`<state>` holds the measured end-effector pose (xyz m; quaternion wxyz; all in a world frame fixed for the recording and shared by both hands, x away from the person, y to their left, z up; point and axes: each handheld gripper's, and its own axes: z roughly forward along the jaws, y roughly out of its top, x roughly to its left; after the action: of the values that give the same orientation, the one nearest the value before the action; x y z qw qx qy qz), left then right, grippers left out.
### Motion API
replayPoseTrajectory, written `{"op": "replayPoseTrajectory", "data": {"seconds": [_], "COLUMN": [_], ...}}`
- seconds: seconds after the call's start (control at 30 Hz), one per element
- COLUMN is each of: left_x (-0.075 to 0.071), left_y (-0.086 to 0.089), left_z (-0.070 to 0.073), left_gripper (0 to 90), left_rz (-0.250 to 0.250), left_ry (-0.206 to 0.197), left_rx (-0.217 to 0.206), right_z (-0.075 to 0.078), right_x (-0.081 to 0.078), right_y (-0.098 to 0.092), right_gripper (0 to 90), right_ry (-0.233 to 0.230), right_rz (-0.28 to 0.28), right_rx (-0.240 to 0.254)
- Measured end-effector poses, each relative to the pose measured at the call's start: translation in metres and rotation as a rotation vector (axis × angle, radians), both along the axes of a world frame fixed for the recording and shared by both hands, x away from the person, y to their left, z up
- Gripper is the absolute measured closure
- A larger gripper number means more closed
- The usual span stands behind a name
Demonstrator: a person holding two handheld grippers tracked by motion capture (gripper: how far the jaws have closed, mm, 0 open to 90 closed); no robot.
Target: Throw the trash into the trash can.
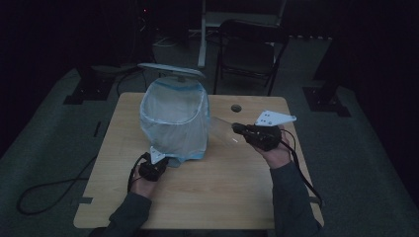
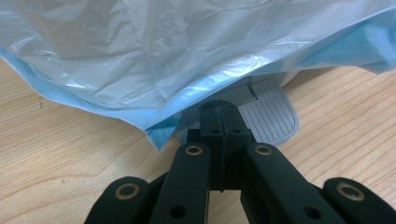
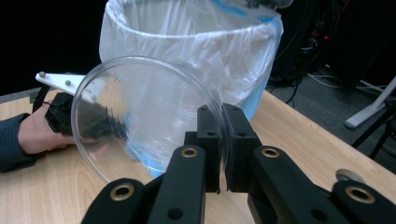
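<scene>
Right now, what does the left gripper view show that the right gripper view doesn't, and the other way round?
Left gripper view alone: the grey ribbed pedal at the bin's foot, with the left gripper, jaws shut, pressing on it under the hanging liner.

Right gripper view alone: the clear plastic dish pinched at its rim by the right gripper, the bin's open mouth, and the person's other hand at the bin's base.

Both: the bin liner and the wooden table.

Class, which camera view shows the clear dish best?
The right gripper view: the dish is large and close, its rim pinched in the right claw. The high view shows it faint and small beside the bin.
</scene>
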<state>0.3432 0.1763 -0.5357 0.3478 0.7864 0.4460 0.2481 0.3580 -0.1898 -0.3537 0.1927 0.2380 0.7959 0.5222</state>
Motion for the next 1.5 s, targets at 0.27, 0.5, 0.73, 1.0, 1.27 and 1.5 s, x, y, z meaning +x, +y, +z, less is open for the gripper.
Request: {"op": "replayPoseTrajectory", "data": {"seconds": [0.27,0.5,0.73,1.0,1.27,1.5], "left_x": [0.0,0.0,0.0,0.0,0.0,0.0], "left_y": [0.0,0.0,0.0,0.0,0.0,0.001], "left_z": [0.0,0.0,0.0,0.0,0.0,0.0], "left_gripper": [90.0,90.0,90.0,90.0,90.0,90.0], "left_rz": [-0.002,0.0,0.001,0.001,0.001,-0.001], "left_ry": [0.004,0.002,0.002,0.002,0.002,0.002], "left_rx": [0.002,0.0,-0.001,-0.006,-0.006,-0.004], "right_z": [0.013,0.026,0.037,0.046,0.056,0.063], "right_x": [0.002,0.004,0.01,0.017,0.023,0.03], "right_y": [0.004,0.006,0.015,0.027,0.037,0.045], "right_gripper": [86.6,86.6,86.7,86.7,86.6,86.6], "right_ry": [-0.025,-0.047,-0.063,-0.067,-0.075,-0.075], "right_rz": [0.008,0.009,0.021,0.036,0.046,0.054], "right_rx": [0.004,0.005,0.019,0.05,0.054,0.055]}}
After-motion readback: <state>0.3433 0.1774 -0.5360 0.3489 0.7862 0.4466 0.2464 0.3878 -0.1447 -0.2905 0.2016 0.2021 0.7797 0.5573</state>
